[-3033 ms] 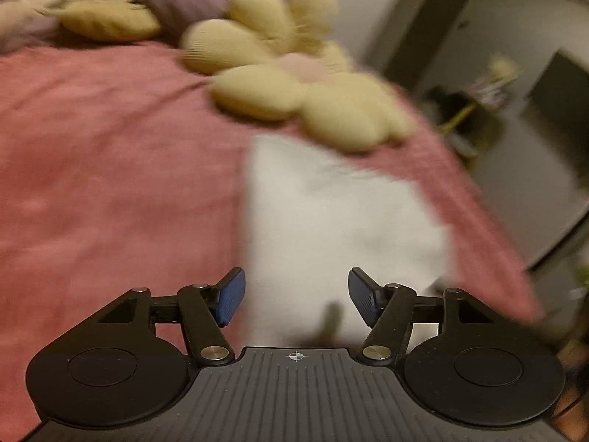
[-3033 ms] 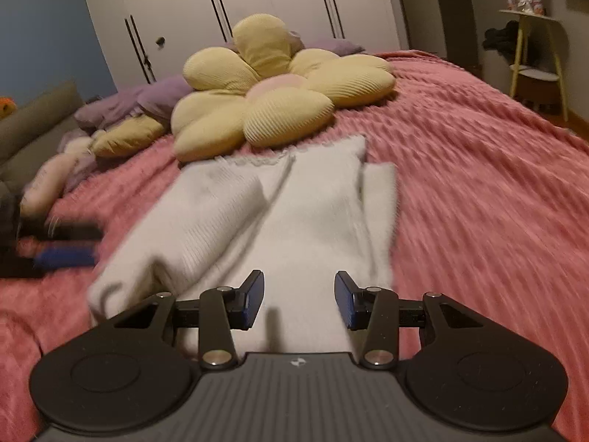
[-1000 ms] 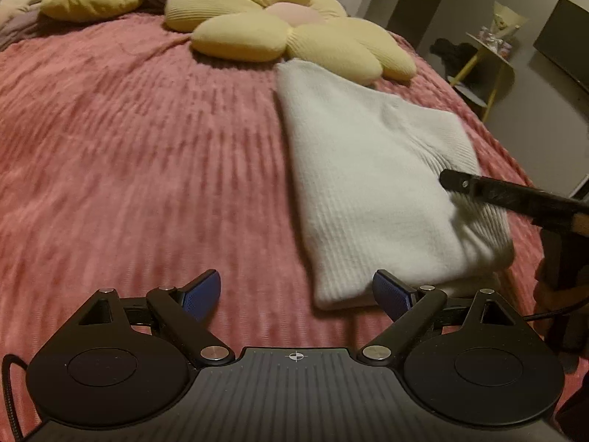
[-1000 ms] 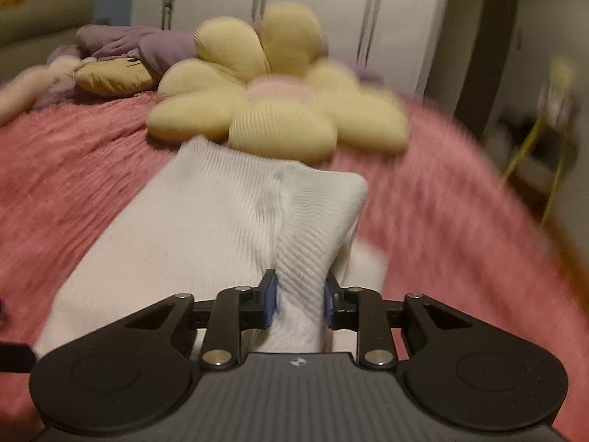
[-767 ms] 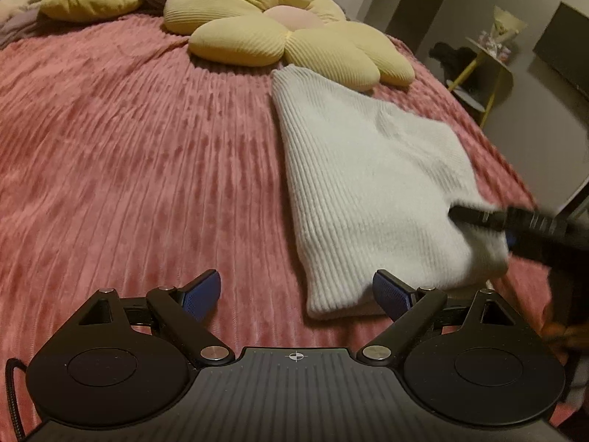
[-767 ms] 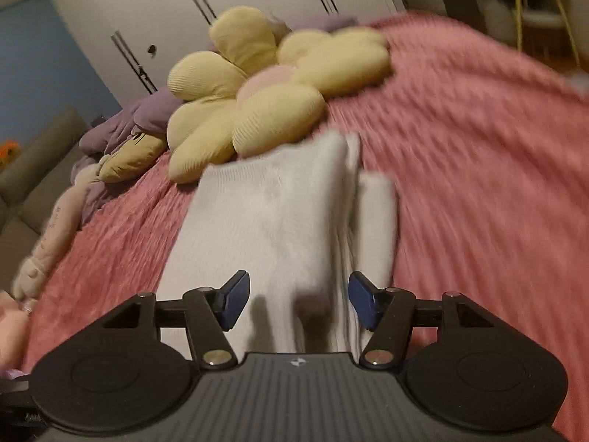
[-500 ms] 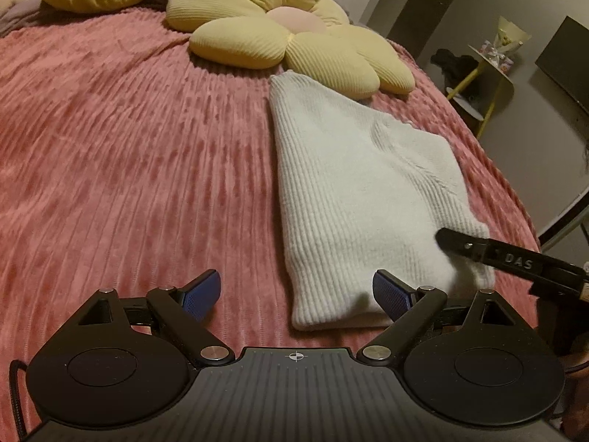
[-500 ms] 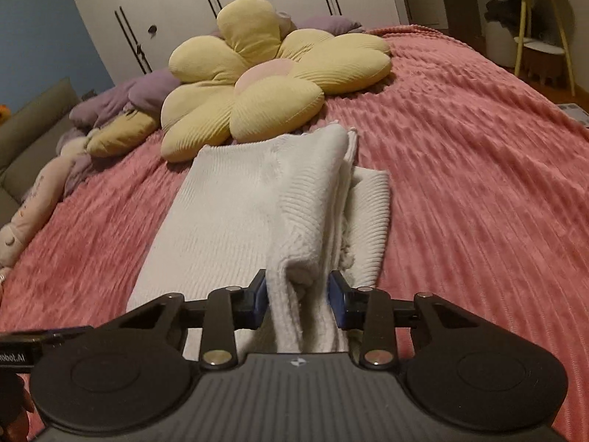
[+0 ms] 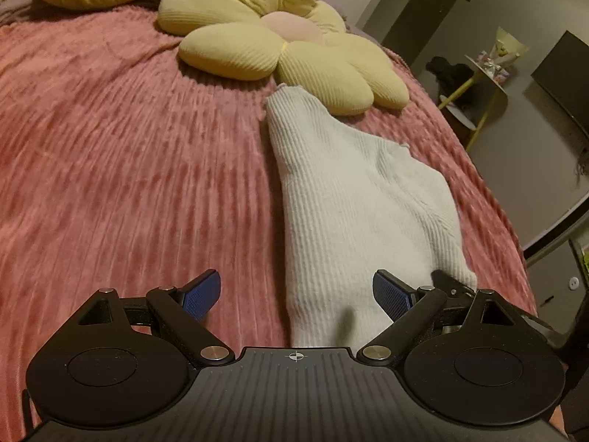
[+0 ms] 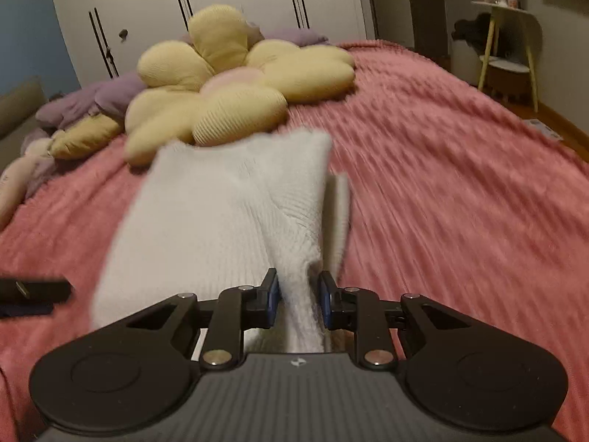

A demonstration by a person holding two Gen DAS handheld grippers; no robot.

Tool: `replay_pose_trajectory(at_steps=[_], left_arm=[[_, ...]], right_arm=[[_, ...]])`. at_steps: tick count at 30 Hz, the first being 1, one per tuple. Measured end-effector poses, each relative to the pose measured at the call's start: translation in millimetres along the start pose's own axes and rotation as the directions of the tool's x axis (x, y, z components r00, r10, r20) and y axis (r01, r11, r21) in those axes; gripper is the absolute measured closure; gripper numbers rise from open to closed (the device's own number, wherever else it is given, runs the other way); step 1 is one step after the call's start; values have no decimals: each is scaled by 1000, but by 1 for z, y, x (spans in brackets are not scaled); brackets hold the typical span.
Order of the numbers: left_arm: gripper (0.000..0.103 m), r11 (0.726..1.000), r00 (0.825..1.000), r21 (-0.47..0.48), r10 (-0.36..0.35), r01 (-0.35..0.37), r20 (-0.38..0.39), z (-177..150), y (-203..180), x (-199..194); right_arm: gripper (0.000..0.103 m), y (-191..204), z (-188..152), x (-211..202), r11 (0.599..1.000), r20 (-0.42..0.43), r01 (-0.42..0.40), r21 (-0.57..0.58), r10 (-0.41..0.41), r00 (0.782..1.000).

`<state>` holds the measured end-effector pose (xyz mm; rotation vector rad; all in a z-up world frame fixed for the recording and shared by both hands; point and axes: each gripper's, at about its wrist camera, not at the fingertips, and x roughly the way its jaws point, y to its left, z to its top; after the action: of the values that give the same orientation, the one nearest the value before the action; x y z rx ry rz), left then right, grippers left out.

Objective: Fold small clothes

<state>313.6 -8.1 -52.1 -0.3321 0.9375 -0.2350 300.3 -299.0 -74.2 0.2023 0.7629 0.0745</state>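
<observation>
A folded white ribbed-knit garment (image 9: 353, 213) lies on the pink ribbed bedspread (image 9: 129, 169), its far end beside the yellow flower-shaped cushion (image 9: 279, 44). The right gripper (image 10: 297, 296) pinches its raised near fold; the left gripper (image 9: 296, 296) hovers spread wide over its near-left corner.

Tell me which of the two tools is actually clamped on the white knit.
The right tool: its blue pads pinch a raised ridge of the white knit. The left tool is wide open, gripping nothing.
</observation>
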Motion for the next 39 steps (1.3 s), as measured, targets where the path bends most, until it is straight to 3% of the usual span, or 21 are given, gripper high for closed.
replay_pose_trajectory(at_steps=[3, 4, 8, 10, 12, 19, 25, 32, 38, 39], left_arm=[[9, 999, 1000, -37, -8, 7, -25, 3, 3, 11], [9, 999, 999, -50, -18, 16, -33, 3, 4, 13], [9, 996, 997, -78, -50, 45, -62, 5, 4, 27], [9, 996, 996, -75, -51, 45, -70, 6, 2, 32], [9, 996, 996, -73, -50, 44, -80, 7, 0, 37], [9, 995, 993, -74, -71, 64, -96, 13, -1, 51], [15, 982, 988, -155, -120, 104, -99, 21, 11, 63], [35, 949, 971, -254, -215, 184, -99, 31, 21, 82], [43, 956, 974, -231, -206, 179, -99, 34, 16, 92], [44, 953, 973, -242, -212, 184, -96, 34, 17, 92]], right_arm=[[69, -4, 1, 4, 1000, 12, 13, -28, -12, 1000], [68, -7, 4, 4, 1000, 1, -3, -16, 3, 1000], [44, -28, 7, 0, 995, -34, -75, 72, 78, 996], [42, -42, 8, 3, 981, -60, -128, 148, 138, 989], [42, -54, 9, 6, 955, -72, -183, 234, 205, 976], [41, -64, 12, 19, 897, -77, -284, 339, 327, 942], [41, -61, 18, 25, 894, -73, -287, 344, 331, 941], [41, -60, 35, 29, 899, -39, -280, 338, 310, 950], [39, -59, 36, 45, 898, -60, -282, 339, 320, 946], [43, -59, 36, 46, 896, -58, -289, 337, 326, 944]])
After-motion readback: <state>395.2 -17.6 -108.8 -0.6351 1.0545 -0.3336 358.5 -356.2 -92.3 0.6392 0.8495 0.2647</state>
